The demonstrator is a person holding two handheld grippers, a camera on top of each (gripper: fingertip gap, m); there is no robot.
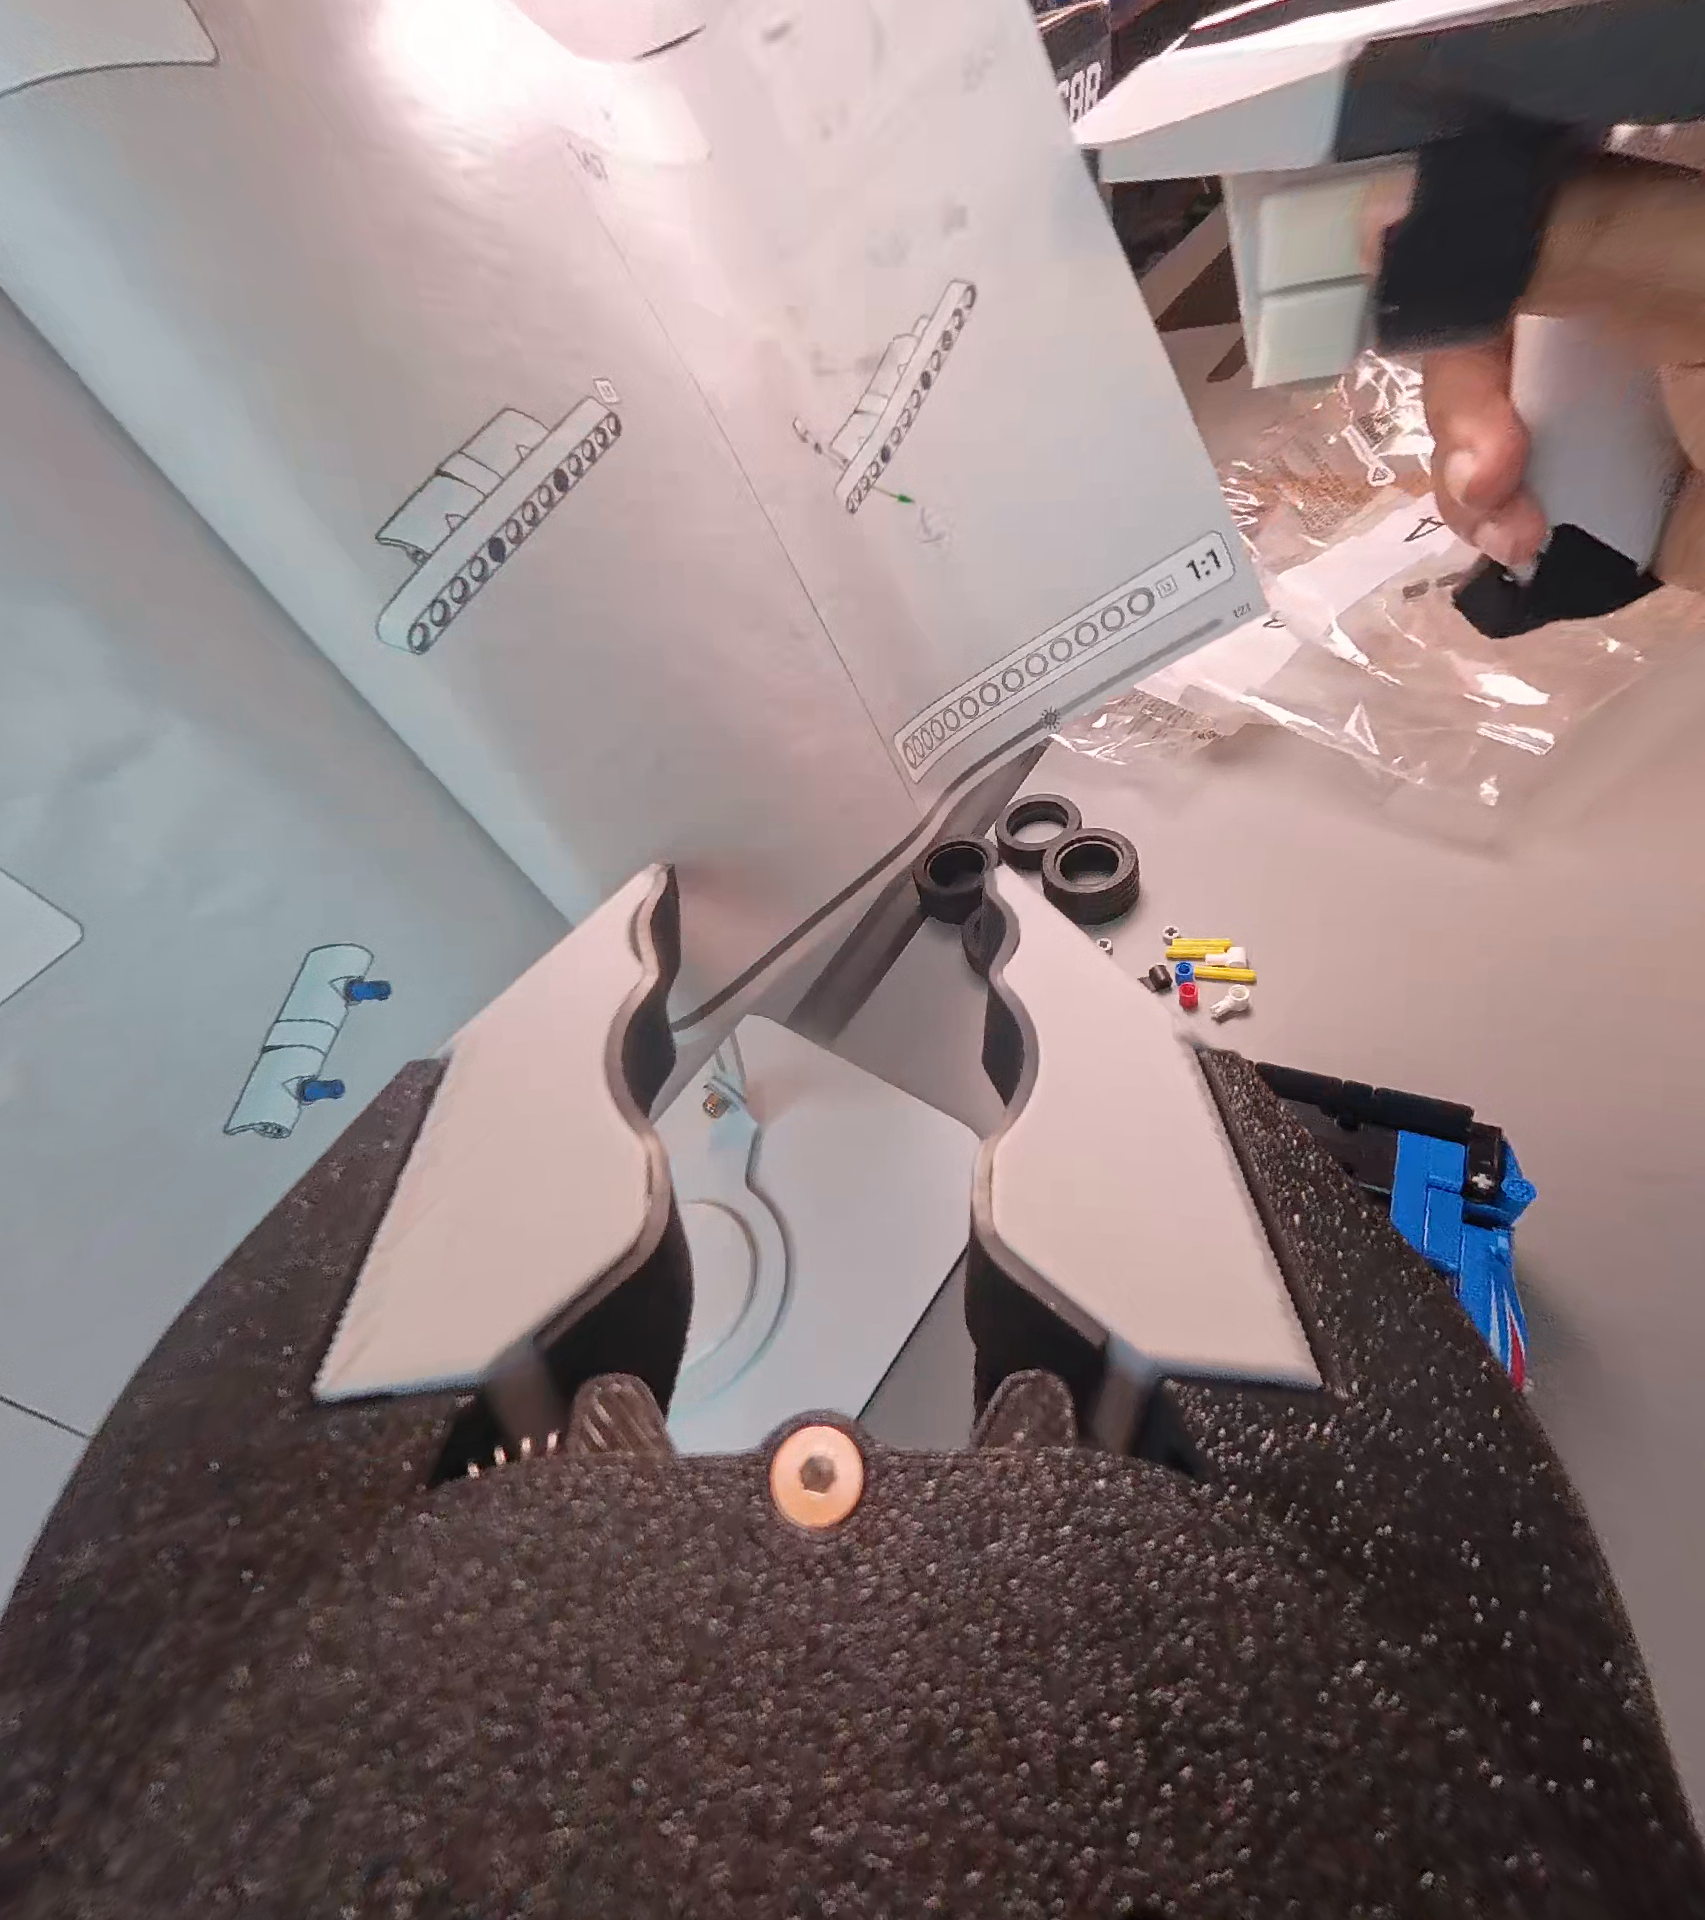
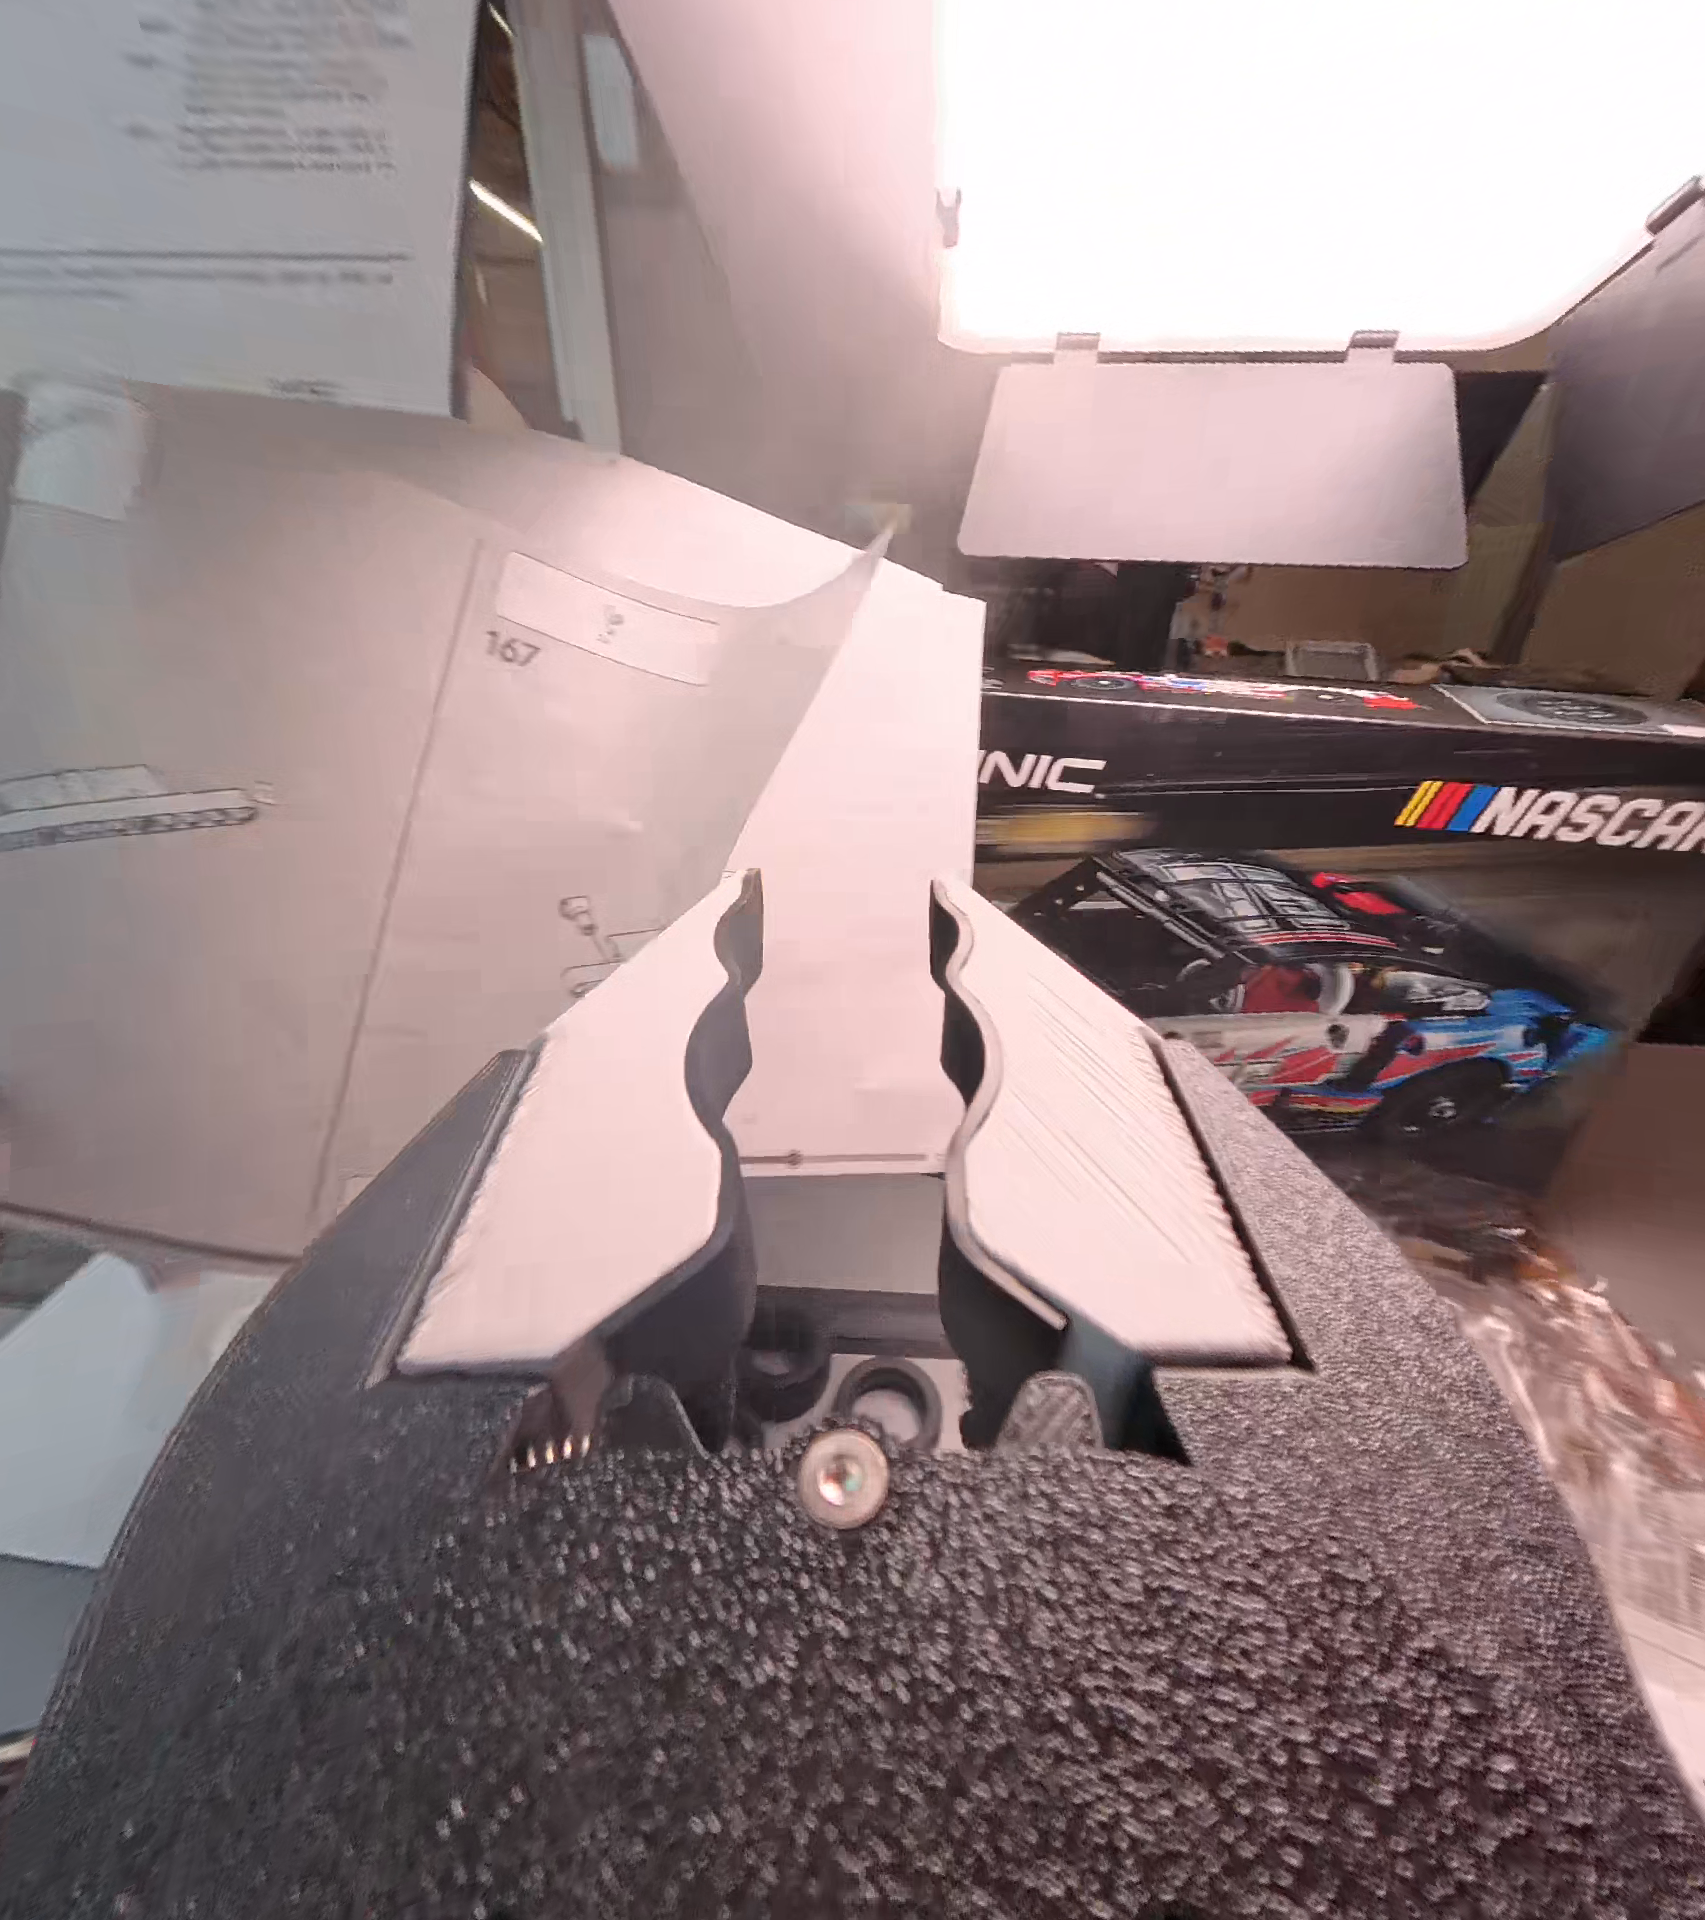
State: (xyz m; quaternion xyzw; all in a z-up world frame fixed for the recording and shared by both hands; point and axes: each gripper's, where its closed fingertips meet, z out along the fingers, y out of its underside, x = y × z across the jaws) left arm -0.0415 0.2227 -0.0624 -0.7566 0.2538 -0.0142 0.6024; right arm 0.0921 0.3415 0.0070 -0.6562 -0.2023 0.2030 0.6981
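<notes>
Left wrist view: my left tongs (image 1: 832,914) stand wide apart, holding nothing, poised over the lower edge of an open instruction booklet (image 1: 328,499). One page (image 1: 827,312) of it stands lifted. Just beyond the tips lie black tyres (image 1: 1087,868); I count four, one partly hidden. Near them sits a small cluster of loose pins (image 1: 1206,961), roughly eight, too small to count firmly. One blue model section (image 1: 1461,1226) lies to the right, with clear bags (image 1: 1367,623) on the grey surface (image 1: 1450,935).

Right wrist view: my right tongs (image 2: 846,894) are moderately parted and empty, pointing at the raised page (image 2: 858,831). One printed box (image 2: 1347,883) stands behind.
</notes>
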